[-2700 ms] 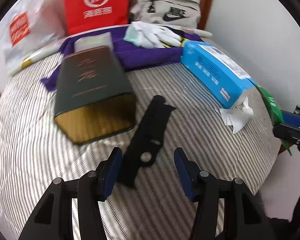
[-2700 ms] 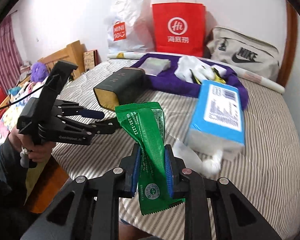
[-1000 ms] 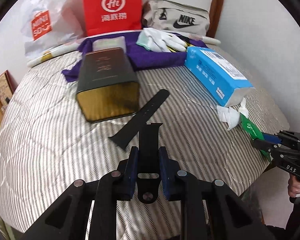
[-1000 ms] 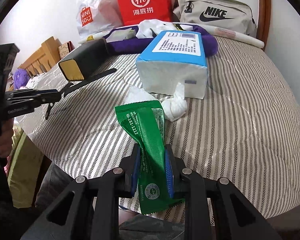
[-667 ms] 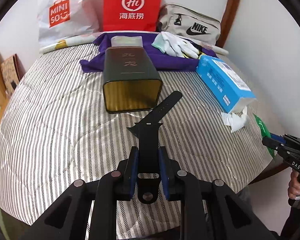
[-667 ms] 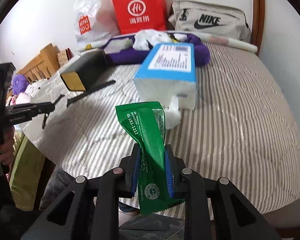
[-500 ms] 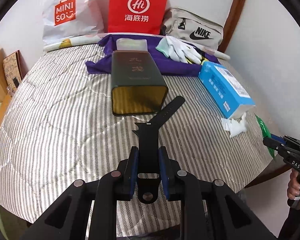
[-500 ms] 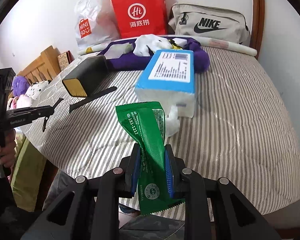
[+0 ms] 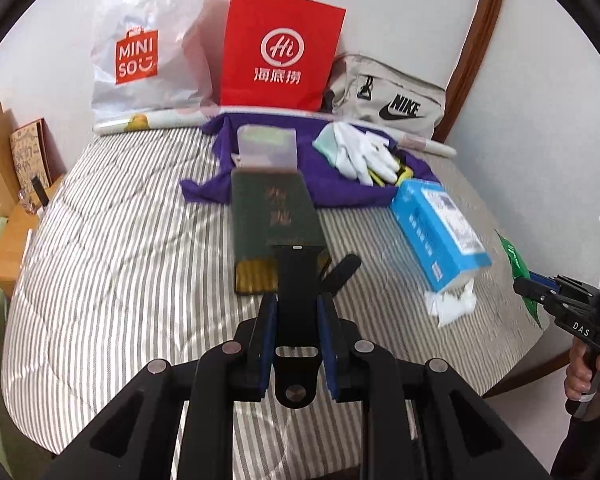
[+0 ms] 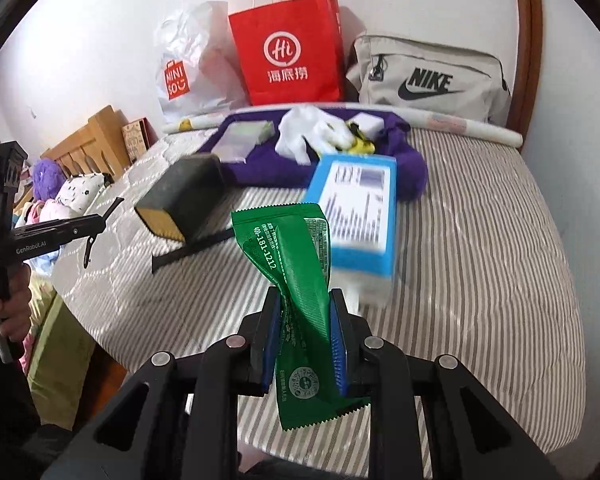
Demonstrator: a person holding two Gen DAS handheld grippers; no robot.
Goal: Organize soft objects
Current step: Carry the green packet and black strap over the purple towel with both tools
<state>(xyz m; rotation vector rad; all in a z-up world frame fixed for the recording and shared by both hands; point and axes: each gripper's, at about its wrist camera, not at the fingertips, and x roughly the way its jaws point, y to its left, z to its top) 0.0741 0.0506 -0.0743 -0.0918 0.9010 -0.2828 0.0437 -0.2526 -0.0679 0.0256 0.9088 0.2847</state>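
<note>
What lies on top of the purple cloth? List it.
On the purple cloth lie white gloves, a pale translucent packet and something yellow poking from under the gloves. What the gloves and packet cover cannot be seen.

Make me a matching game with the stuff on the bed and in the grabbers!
Things:
1. green packet
2. black strap
3. white gloves
4. blue box

Places:
A. on the purple cloth
B. in the left gripper
C. on the striped bed cover
D. in the right gripper

Pairs: 1-D, 2-B, 3-A, 4-C
</note>
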